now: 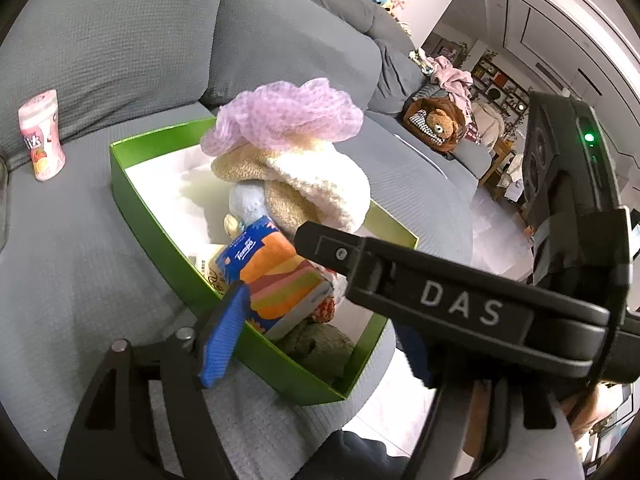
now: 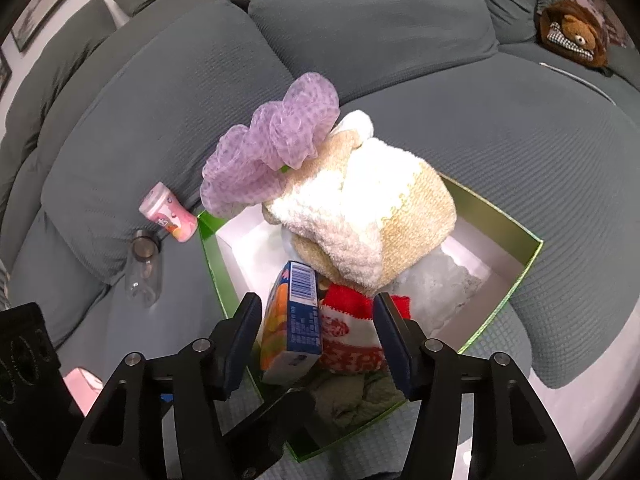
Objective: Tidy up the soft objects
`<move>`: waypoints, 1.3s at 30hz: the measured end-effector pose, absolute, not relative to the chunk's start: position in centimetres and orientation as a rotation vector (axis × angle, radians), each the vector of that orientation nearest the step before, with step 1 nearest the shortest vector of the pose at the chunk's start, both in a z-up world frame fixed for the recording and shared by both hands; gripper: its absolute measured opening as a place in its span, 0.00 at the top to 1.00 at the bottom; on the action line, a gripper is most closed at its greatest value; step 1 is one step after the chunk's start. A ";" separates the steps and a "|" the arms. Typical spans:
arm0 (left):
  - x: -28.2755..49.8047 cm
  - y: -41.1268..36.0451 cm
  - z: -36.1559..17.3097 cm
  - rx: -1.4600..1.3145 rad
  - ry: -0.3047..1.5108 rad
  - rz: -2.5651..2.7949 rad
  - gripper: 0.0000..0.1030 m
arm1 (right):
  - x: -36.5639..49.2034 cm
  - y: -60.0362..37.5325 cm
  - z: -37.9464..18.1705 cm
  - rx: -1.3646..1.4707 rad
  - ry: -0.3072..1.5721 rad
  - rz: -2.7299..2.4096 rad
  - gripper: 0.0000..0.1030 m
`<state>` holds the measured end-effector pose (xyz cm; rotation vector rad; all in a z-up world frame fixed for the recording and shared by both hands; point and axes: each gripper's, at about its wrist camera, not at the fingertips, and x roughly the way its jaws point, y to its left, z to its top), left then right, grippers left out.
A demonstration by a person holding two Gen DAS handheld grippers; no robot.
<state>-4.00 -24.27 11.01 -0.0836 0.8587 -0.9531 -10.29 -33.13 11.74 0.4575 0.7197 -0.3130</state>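
- The right gripper [image 2: 318, 320] stands half-wide, pointing down into the box. The tissue pack [image 2: 291, 320] and a red-and-white cloth [image 2: 352, 332] sit between its blue pads. I see a sliver of gap on the pack's side, so nothing looks pinched.
- The left gripper [image 1: 320, 328] looks spread wide. One blue pad [image 1: 224, 336] stands just beside the tissue pack [image 1: 276, 276]. The other finger is hidden behind the right tool, but I judge there is no grip.
- The pack stands on edge at the near end of the green box [image 2: 532, 252], leaning on the cloth and over a green towel [image 2: 360, 396].
- I'd call this step the release of the pack. To do it well, both tools should draw back along their own fingers, clear of the near wall, so no pad catches the cloth or tips the pack.
- Behind it the pile is tall: a cream and beige knit [image 2: 372, 220] rests on a pale blue plush [image 1: 246, 200], with the purple mesh pouf [image 2: 276, 148] perched on top, overhanging the rim. A knock there would likely spill it onto the grey sofa [image 2: 400, 32].
- A pink canister [image 2: 170, 216] and a clear bottle [image 2: 144, 268] lie on the sofa beside the box. They look hard, so I'd guess they stay out.
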 end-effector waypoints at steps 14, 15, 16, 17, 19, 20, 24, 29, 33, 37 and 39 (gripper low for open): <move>-4.7 -21.5 13.3 -0.102 0.788 -0.886 0.13 | -12.2 -31.5 14.2 0.397 0.612 -0.324 0.17; -4.7 -21.2 13.5 -0.101 0.777 -0.873 0.12 | -12.4 -31.3 14.4 0.391 0.604 -0.325 0.17; -4.8 -21.0 13.6 -0.102 0.773 -0.865 0.12 | -12.5 -31.1 14.6 0.388 0.597 -0.324 0.16; -4.9 -20.8 13.7 -0.103 0.769 -0.853 0.12 | -12.7 -30.9 14.8 0.386 0.585 -0.318 0.15; -4.8 -20.5 13.9 -0.102 0.769 -0.841 0.10 | -13.1 -30.7 15.1 0.382 0.567 -0.308 0.08; -4.7 -20.4 13.9 -0.096 0.772 -0.828 0.09 | -13.4 -30.5 15.4 0.378 0.556 -0.308 0.07; -4.9 -19.6 14.0 -0.096 0.774 -0.810 0.01 | -14.3 -29.9 16.1 0.362 0.519 -0.314 0.07; -5.3 -19.0 14.0 -0.079 0.782 -0.797 0.01 | -14.9 -29.5 16.9 0.340 0.489 -0.335 0.07; -5.5 -18.8 13.9 -0.072 0.793 -0.791 0.01 | -15.1 -29.4 17.2 0.331 0.480 -0.340 0.07; -5.8 -18.7 13.9 -0.056 0.796 -0.780 0.01 | -15.2 -29.4 17.2 0.332 0.485 -0.344 0.07; -5.8 -18.7 13.9 -0.056 0.800 -0.782 0.01 | -15.2 -29.4 17.2 0.332 0.487 -0.345 0.07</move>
